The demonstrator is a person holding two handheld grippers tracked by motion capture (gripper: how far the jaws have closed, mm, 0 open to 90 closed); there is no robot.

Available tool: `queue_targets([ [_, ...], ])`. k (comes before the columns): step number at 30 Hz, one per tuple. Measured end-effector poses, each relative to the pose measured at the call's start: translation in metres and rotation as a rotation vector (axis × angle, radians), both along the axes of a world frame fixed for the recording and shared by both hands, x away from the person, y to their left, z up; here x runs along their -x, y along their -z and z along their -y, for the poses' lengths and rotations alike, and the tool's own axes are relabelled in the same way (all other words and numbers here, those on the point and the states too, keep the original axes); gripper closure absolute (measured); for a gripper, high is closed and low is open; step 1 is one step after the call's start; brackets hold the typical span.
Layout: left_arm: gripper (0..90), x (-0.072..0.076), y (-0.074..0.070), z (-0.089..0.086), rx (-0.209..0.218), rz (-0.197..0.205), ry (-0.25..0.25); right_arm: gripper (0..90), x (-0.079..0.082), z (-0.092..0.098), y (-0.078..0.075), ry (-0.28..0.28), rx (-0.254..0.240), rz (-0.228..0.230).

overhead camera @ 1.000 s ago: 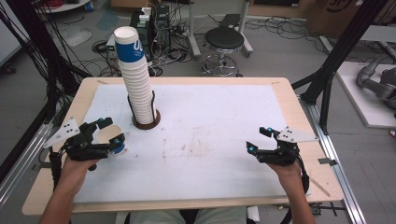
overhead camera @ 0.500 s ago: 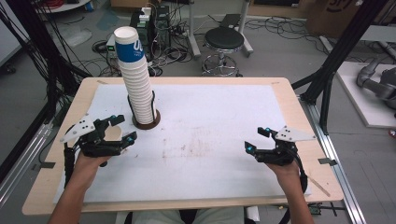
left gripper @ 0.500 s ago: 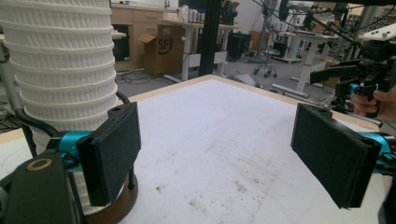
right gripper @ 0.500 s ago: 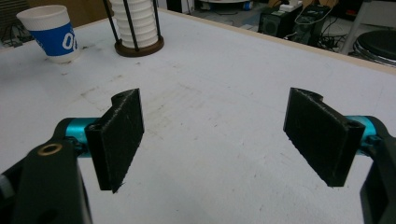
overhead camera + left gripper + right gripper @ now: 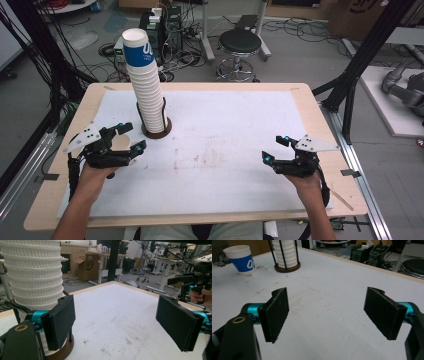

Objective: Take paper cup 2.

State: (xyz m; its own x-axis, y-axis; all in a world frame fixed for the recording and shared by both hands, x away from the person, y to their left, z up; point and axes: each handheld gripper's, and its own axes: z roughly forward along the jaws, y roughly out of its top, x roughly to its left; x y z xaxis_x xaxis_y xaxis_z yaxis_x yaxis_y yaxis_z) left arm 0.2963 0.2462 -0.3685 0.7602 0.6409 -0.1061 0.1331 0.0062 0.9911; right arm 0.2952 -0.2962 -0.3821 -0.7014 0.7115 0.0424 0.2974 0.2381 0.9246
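The white-covered table [image 5: 225, 125] carries a tall cup stack [image 5: 145, 85] in a brown-based holder. Well right of the stack hovers the right gripper [image 5: 276, 150] — jaws spread, empty. Just left of it, the left gripper [image 5: 131, 136] — spread too — flanks a single blue-banded cup [image 5: 240, 260].

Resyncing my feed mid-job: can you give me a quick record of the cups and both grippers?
cup stack: upright in its holder, blue-banded cup on top
loose cup: upright on the table, beside the stack
left gripper: open, empty, by the loose cup
right gripper: open, empty, over bare table
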Motion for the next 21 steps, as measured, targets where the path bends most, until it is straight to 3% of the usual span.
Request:
queue_targets([
  [12,16.0,0.001,-0.001,0.001,0.0,0.001,-0.003,20.8,0.0,0.0,0.0,-0.009,-0.003,0.001],
  [14,16.1,0.001,-0.005,0.0,-0.008,0.01,-0.005,20.8,0.002,0.0,0.0,-0.009,-0.003,-0.003],
  [17,16.7,-0.001,-0.014,-0.001,0.021,0.013,0.01,20.8,0.002,0.001,0.0,-0.012,-0.005,-0.003],
  [21,16.8,-0.006,-0.033,-0.001,0.013,0.017,0.029,20.8,0.001,-0.001,-0.001,-0.021,-0.004,0.006],
])
